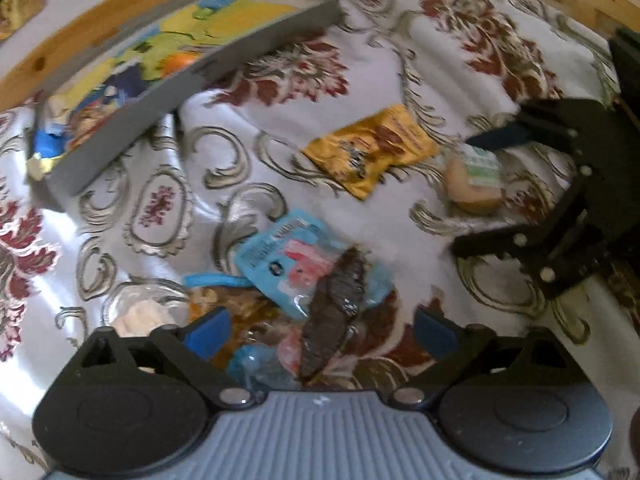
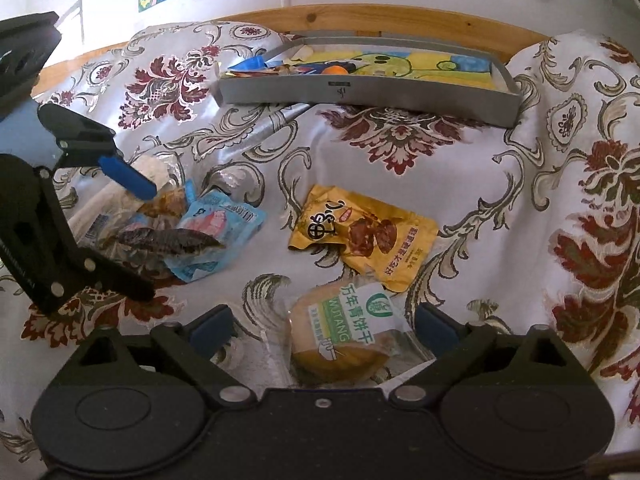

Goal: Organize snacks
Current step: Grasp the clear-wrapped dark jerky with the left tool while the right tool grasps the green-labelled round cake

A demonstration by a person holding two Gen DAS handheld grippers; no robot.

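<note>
— Fingers on both sides?
— Spread wide. The left gripper hovered over the blue packet and a dark dried strip; the right gripper straddled the round biscuit pack, not pinching it.
— And the rest?
— A yellow packet lay between them on the floral cloth; the grey tray, farther back, held several snacks.

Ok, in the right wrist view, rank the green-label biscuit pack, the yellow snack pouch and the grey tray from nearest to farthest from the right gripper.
1. Green-label biscuit pack: between the open fingers of the right gripper.
2. Yellow snack pouch: just beyond it, mid-cloth.
3. Grey tray: farthest, by the wooden rail at the back.
</note>
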